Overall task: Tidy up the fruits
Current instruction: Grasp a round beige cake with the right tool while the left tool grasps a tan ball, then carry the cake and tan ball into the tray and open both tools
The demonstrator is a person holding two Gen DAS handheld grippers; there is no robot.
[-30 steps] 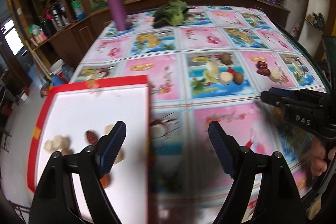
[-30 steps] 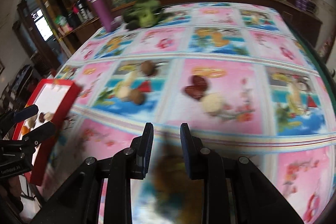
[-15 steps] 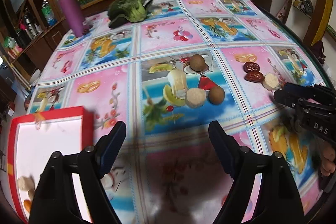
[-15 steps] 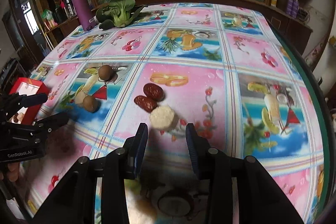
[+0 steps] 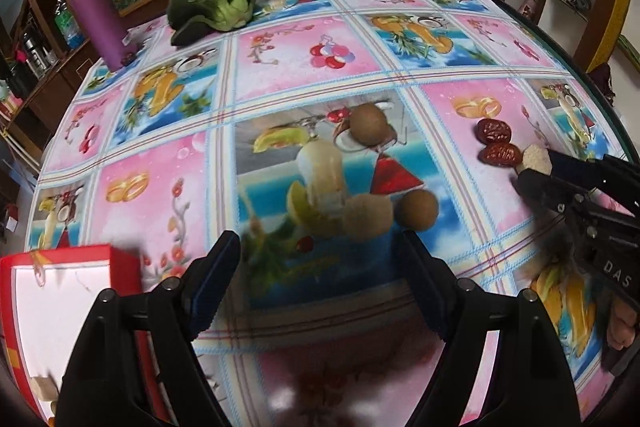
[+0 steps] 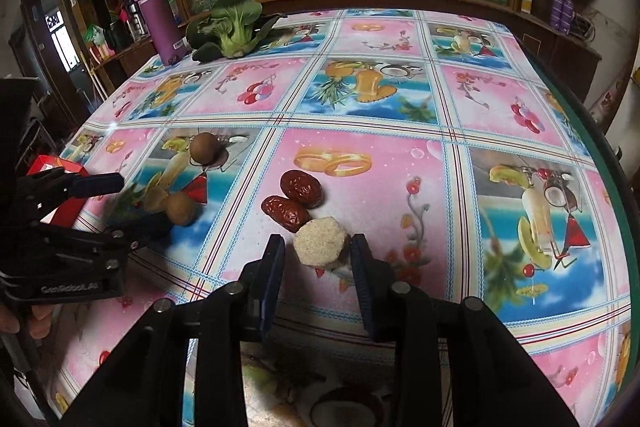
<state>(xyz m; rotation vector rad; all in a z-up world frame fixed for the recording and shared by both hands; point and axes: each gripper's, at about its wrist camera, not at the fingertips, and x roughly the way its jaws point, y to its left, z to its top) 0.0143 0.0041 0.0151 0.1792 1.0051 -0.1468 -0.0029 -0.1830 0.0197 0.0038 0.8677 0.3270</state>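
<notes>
Right gripper jaws closing around pale cake, not yet touching; left gripper jaws wide, empty

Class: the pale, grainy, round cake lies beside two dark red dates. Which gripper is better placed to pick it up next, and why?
Right gripper: its closing jaws already flank the pale, grainy, round cake, pads not yet touching. The left gripper hangs open near other fruit.

Two dates lie just behind the beige chunk; box sits far left.
</notes>
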